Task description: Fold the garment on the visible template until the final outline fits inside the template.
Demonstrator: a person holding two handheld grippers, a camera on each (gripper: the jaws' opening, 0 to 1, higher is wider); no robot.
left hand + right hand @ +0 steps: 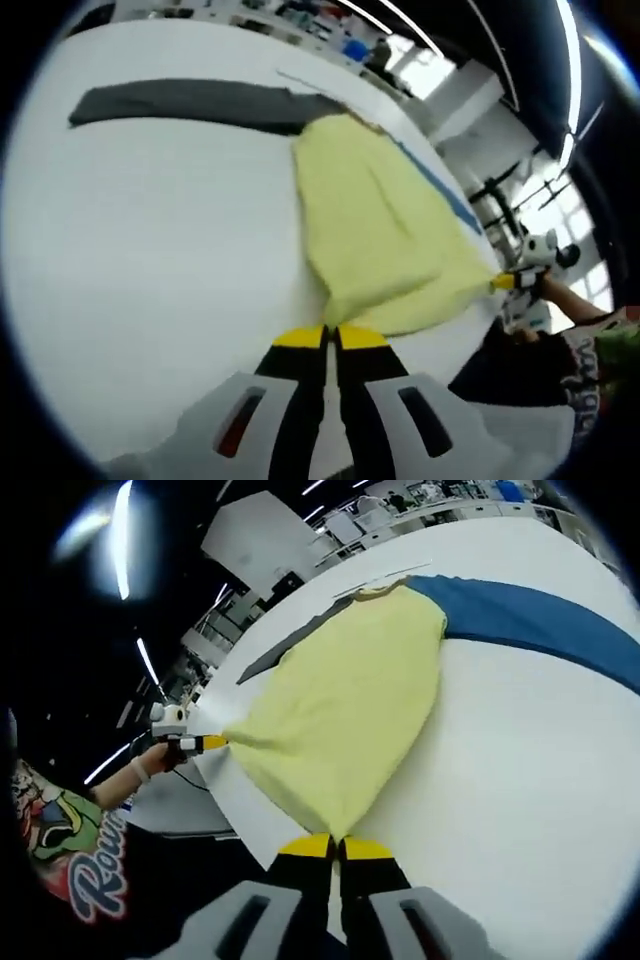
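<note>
Jaws pressed together, each pinching a near corner of a yellow garment point(385, 225): the left gripper point(331, 337) clamps the hem at the bottom of the left gripper view, while the right gripper point(336, 846) bites the opposite corner in the right gripper view. Each tool also appears in the other's picture, held in a hand point(148, 762) at the cloth's stretched tip. Between the two holds, the garment is drawn taut along its near edge and spreads away over the white counter point(150, 290). It lies doubled, with a soft lengthwise ridge down its middle. The fabric looks thin, light and limp; it will likely sag and crease wherever it goes unsupported, so corners and hem edges are the sensible places to grip. Beyond it, the far end of the garment overlaps a dark grey strip point(190, 103) on one side and a blue strip point(530, 620) on the other, seemingly the template's markings. Farther off stand cluttered shelves and bright ceiling lights.
</note>
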